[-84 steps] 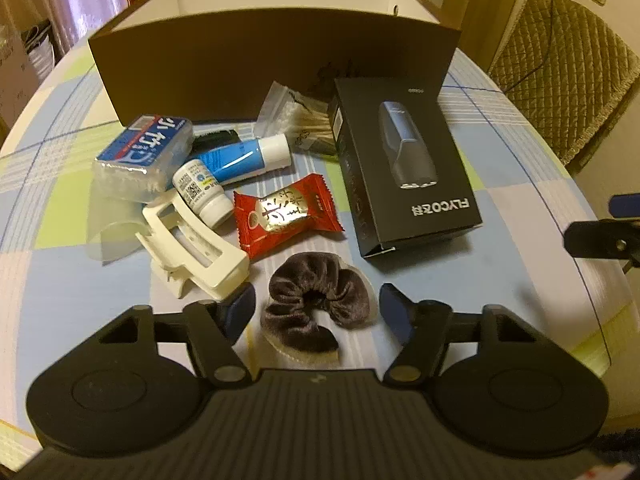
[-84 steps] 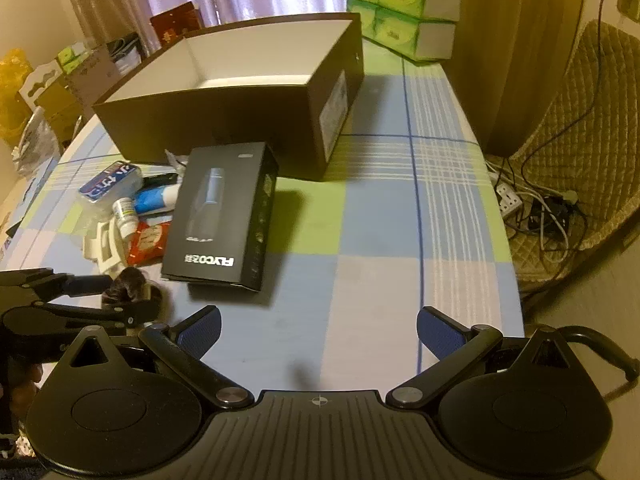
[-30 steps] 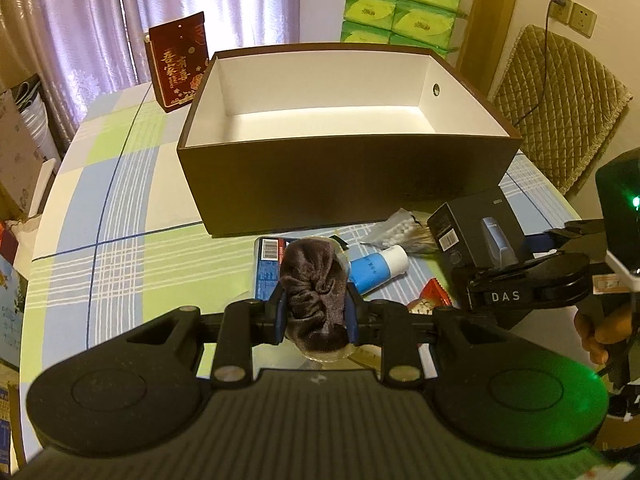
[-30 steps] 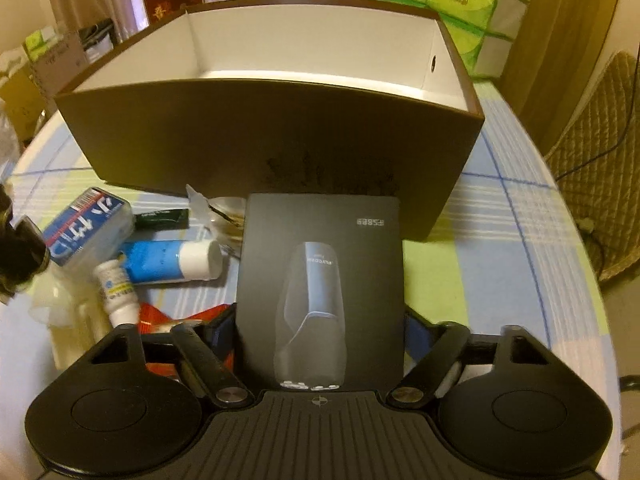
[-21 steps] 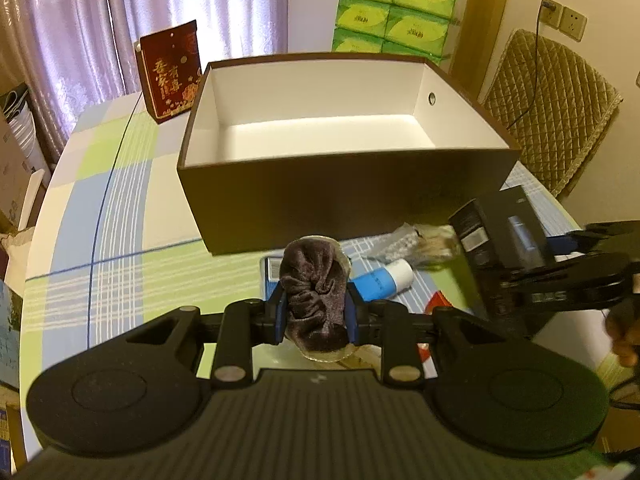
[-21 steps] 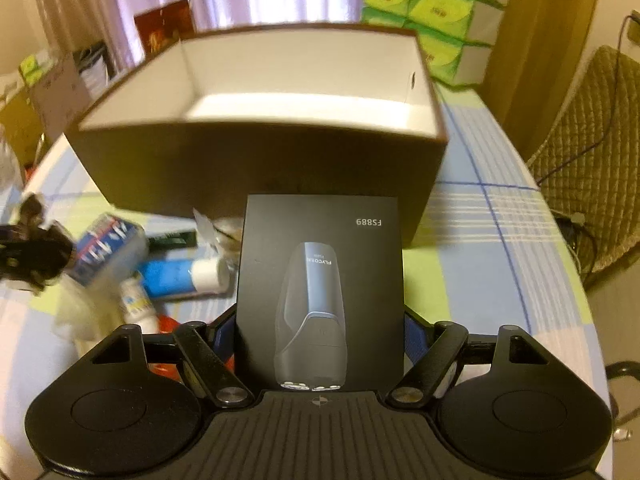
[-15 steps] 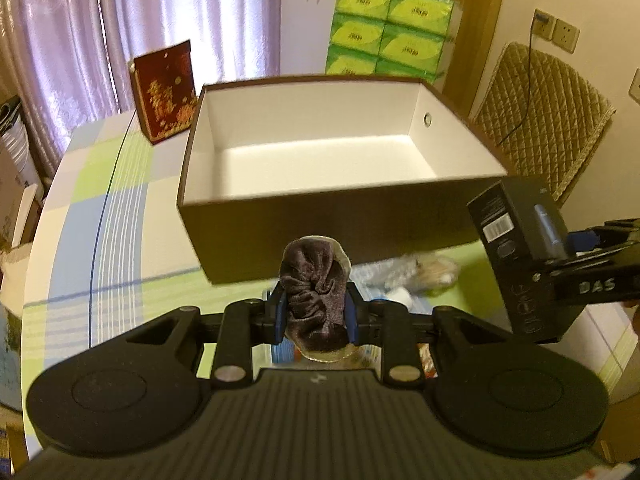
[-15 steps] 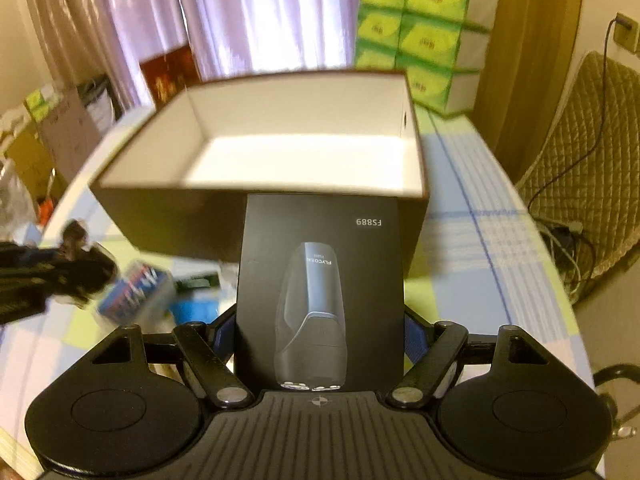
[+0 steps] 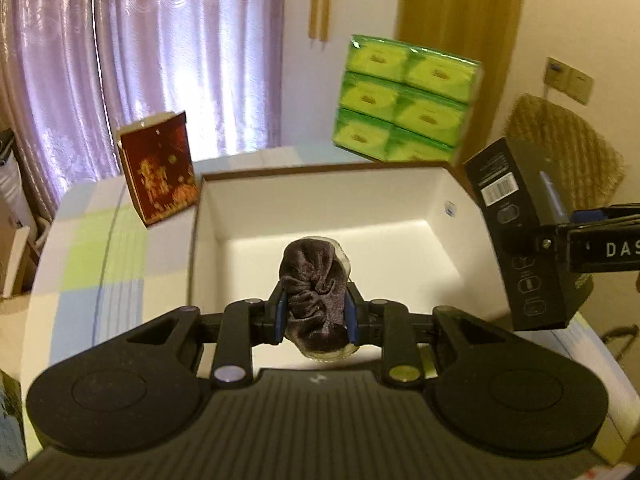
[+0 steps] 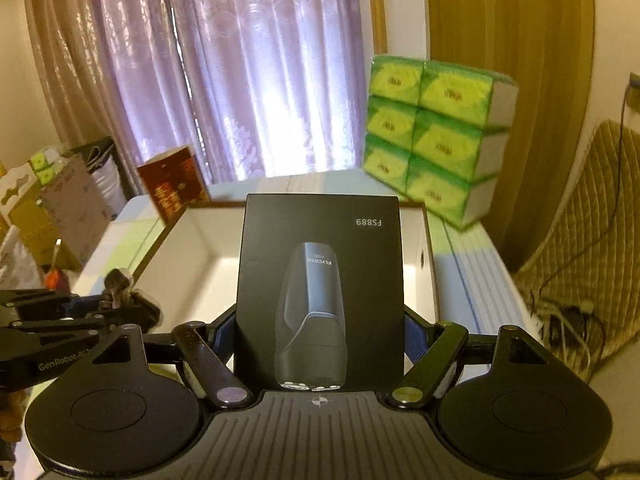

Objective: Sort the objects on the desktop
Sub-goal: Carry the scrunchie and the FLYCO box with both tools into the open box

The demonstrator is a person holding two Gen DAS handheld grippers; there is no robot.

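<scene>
Carrying both loads up off the checked tablecloth, the person has brought the two grippers from the clutter at the near side of the storage box to a height above its open top within the last second, so both items now look ready to be lowered in or dropped, a judgement from how they hang over the white interior. The left gripper [image 9: 316, 316] is clamped narrow on the brown velvet scrunchie [image 9: 314, 292], which sits over the near half of the storage box [image 9: 400, 200]. The right gripper [image 10: 320, 338] is closed on the sides of the black shaver box [image 10: 320, 280], which points toward 12 o'clock over the box floor. The left wrist view shows what the right cannot: the shaver box [image 9: 524, 232] seen from its barcoded end at 3 o'clock, raised over the storage box's right wall. The right wrist view in turn shows the left gripper at 9 o'clock with the scrunchie [image 10: 120, 284] near the storage box's left wall. Neither view shows the remaining desktop items. A red gift box [image 9: 158, 172] stands at 10 o'clock and green tissue packs [image 9: 404, 100] at 1 o'clock beyond.
</scene>
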